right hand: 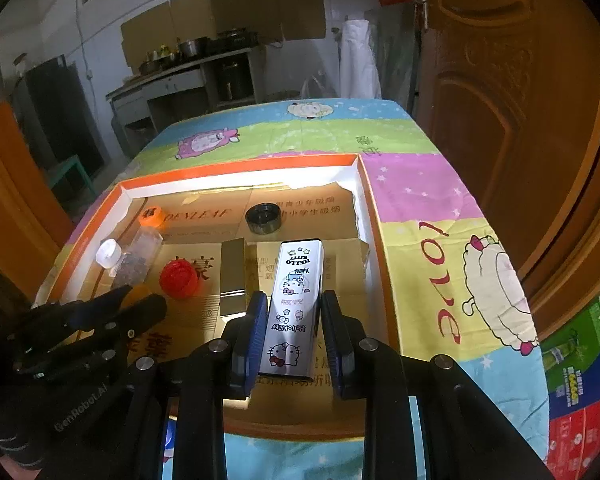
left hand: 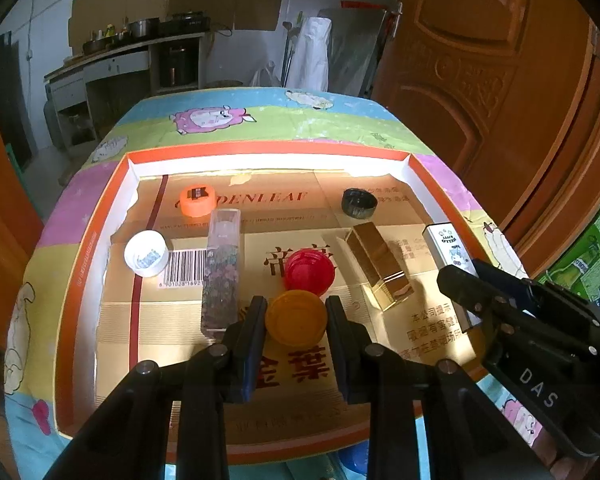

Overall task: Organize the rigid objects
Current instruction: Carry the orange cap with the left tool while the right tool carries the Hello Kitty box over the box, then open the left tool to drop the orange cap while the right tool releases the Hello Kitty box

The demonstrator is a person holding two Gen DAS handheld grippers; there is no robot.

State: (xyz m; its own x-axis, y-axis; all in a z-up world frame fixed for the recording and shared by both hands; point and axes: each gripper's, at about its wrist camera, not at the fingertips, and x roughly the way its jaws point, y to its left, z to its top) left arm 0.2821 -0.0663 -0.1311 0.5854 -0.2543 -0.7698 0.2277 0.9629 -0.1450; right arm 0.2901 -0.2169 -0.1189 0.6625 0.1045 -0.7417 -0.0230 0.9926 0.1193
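Inside the tray [left hand: 100,248], left gripper [left hand: 296,320] clamps a yellow cap [left hand: 296,322] and right gripper [right hand: 294,320] a tin [right hand: 294,300]; either could slip and knock the red cap [left hand: 310,272].

The white tin [right hand: 292,304] at 6 o'clock in the right wrist view reads "HELLO KITTY" upside down at its far end and "Hello Kitty" again lower down. The cardboard liner [left hand: 300,216] of the tray shows "DENLEAF" toward 12 o'clock, a barcode [left hand: 186,266] at 9 o'clock and red Chinese characters. The right gripper [left hand: 460,280] body at 4 o'clock bears "DAS"; the left gripper [right hand: 140,300] body reads "GenRobot.AI".
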